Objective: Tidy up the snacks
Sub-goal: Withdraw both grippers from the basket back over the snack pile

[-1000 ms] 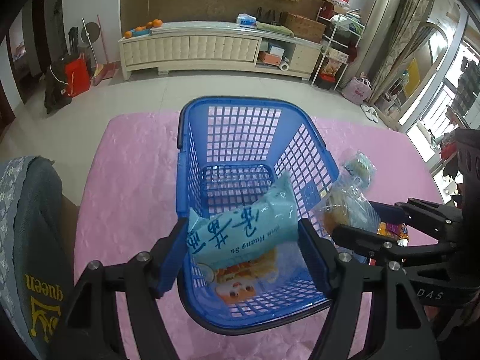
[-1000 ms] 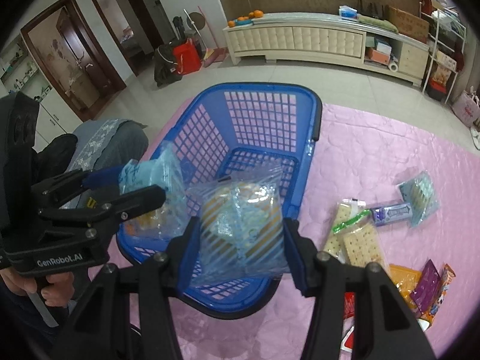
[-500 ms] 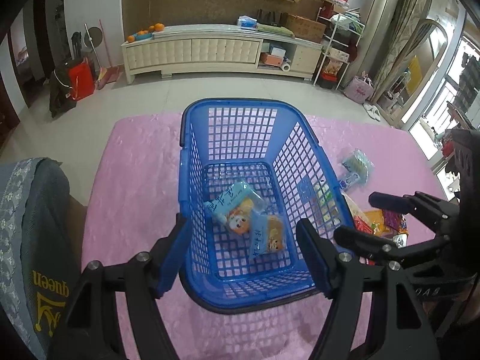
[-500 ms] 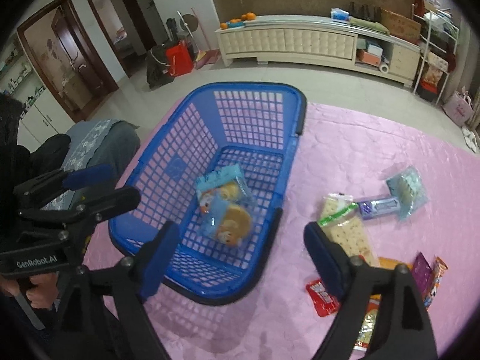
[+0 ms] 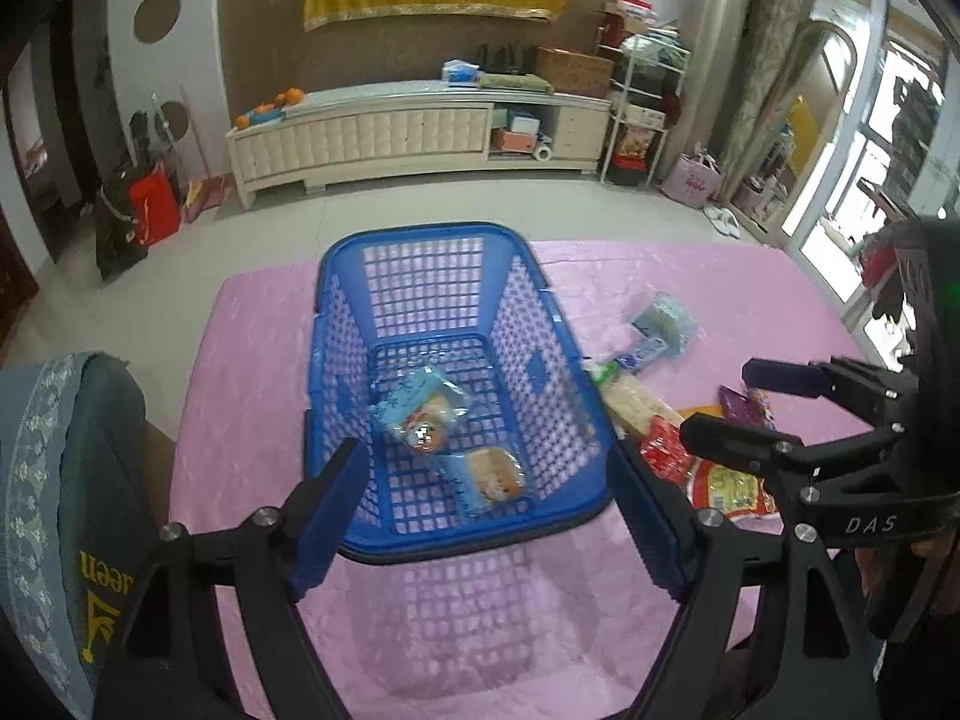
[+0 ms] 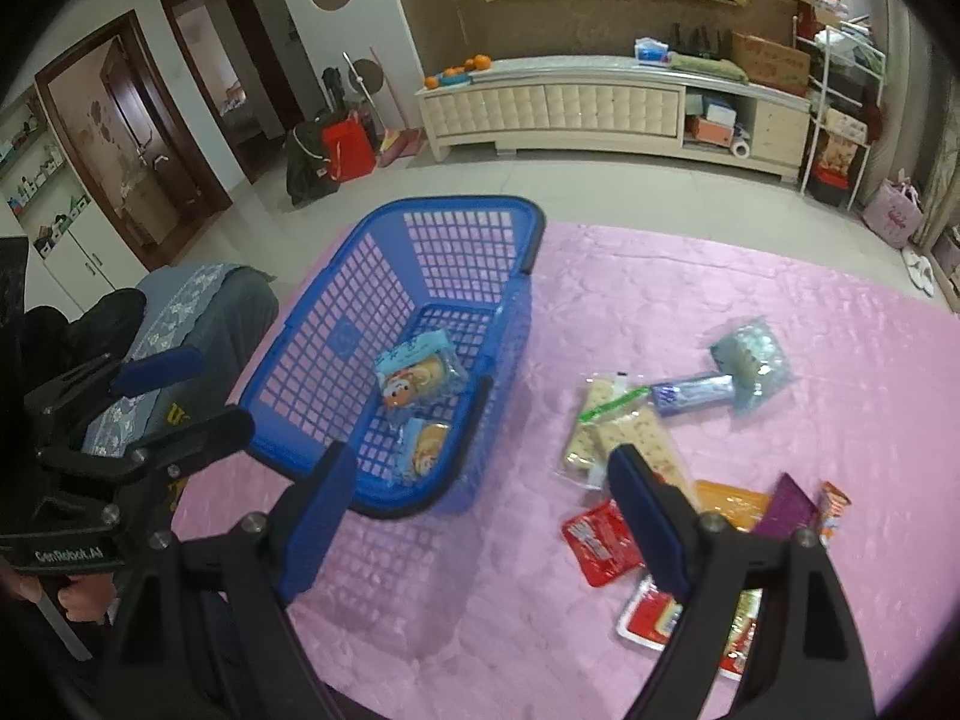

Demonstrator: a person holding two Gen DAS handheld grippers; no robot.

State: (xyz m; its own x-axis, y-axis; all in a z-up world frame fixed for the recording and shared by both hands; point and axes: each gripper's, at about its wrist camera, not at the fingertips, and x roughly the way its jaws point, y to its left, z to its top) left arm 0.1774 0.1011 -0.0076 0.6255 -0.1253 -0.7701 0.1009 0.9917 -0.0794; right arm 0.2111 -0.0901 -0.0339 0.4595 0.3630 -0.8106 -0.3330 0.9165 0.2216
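Claws (image 5: 486, 516) open; basket (image 5: 336, 324) lies lengthwise.

Pink table (image 6: 690, 276): blue basket (image 6: 336, 348), loose snack packets (image 6: 624, 438).

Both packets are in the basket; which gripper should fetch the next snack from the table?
Right. The right gripper is open and empty, beside the loose snacks such as the red packet. The left gripper, jaws opening, sits over the blue basket.

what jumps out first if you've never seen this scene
A blue plastic lattice basket stands on the pink quilted tablecloth, with two pale blue snack packets lying on its floor. To its right, loose snack wrappers lie scattered on the cloth, a red packet nearest the camera.
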